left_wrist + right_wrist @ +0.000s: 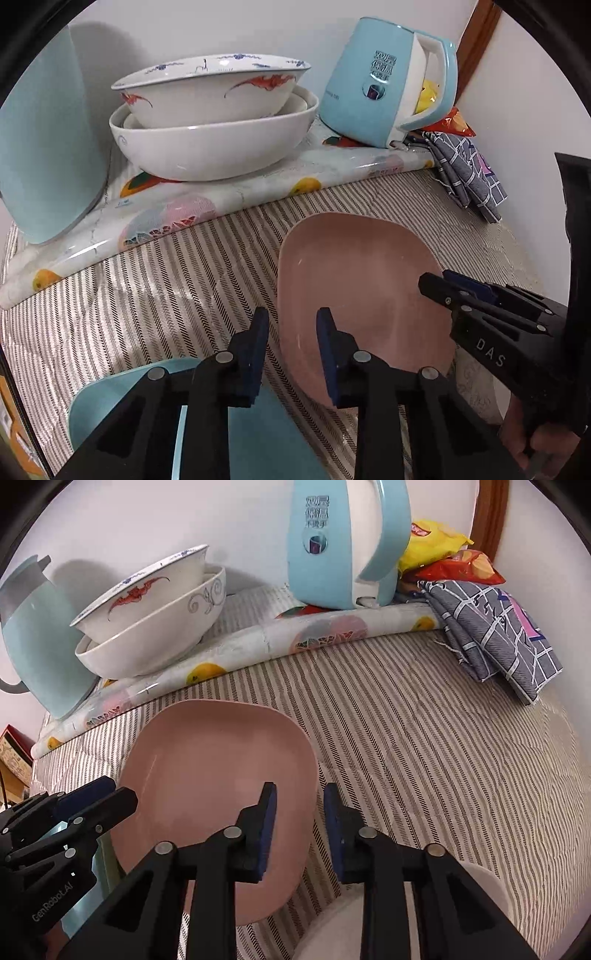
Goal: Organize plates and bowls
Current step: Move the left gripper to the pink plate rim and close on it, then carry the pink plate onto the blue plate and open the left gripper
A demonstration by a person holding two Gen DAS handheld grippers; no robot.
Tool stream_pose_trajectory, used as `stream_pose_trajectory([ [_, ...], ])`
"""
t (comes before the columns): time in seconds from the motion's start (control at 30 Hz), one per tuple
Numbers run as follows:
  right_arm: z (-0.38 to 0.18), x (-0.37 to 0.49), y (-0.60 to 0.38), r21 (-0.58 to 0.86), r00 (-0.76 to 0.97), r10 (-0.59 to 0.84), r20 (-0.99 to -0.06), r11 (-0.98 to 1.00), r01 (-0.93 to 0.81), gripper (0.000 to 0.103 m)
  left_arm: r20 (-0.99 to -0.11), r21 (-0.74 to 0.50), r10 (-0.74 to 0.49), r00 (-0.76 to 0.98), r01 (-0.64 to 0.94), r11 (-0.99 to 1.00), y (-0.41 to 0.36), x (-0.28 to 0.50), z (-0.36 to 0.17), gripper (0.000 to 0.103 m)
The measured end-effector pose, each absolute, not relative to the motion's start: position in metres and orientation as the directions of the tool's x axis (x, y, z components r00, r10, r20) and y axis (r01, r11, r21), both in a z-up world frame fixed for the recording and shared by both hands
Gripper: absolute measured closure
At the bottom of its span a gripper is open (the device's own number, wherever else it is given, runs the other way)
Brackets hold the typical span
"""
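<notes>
A pink plate (354,280) lies on the striped cloth; it also shows in the right wrist view (214,760). My left gripper (291,350) is open, straddling its left rim. My right gripper (299,827) is open, straddling its right rim; it also shows in the left wrist view (436,286). A light blue plate (122,398) lies under my left gripper. Stacked white bowls (210,122) stand at the back left, also seen in the right wrist view (147,624). A white dish (328,926) lies below my right gripper.
A blue kettle (384,85) stands at the back right on a rolled fruit-print mat (184,210). A pale blue jug (40,635) stands at the far left. A checked cloth (495,635) and snack bags (443,550) lie at the back right by the wall.
</notes>
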State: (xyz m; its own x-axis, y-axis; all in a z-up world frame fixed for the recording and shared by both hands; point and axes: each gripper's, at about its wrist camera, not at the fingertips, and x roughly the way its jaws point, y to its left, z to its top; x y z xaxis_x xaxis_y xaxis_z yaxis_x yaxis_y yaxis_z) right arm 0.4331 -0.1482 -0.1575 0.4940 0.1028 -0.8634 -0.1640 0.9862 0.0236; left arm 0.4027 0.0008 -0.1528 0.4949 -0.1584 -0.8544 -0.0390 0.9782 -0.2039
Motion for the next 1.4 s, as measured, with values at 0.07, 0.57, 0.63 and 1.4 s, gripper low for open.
stream_pose_trajectory([
  [0.07,-0.158,0.435,-0.148,0.011,0.497,0.091,-0.863,0.987,-0.162,0.082,-0.855,-0.214,-0.167,0.491,-0.041,0.976,0.001,0.404,-0.156,0.078],
  [0.57,-0.161,0.438,-0.149,-0.041,0.505,0.031,-0.863,0.991,-0.131,0.098,-0.861,-0.219,-0.168,0.480,-0.053,0.974,0.000,0.408,-0.164,0.094],
  [0.63,-0.161,0.437,-0.150,-0.036,0.511,0.035,-0.859,0.991,-0.127,0.098,-0.857,-0.222,-0.167,0.488,-0.056,0.973,0.001,0.407,-0.163,0.095],
  [1.4,-0.107,0.392,-0.142,0.013,0.621,0.084,-0.779,0.993,-0.119,0.099,-0.814,-0.198,-0.132,0.565,-0.056,0.979,0.011,0.362,-0.105,0.095],
])
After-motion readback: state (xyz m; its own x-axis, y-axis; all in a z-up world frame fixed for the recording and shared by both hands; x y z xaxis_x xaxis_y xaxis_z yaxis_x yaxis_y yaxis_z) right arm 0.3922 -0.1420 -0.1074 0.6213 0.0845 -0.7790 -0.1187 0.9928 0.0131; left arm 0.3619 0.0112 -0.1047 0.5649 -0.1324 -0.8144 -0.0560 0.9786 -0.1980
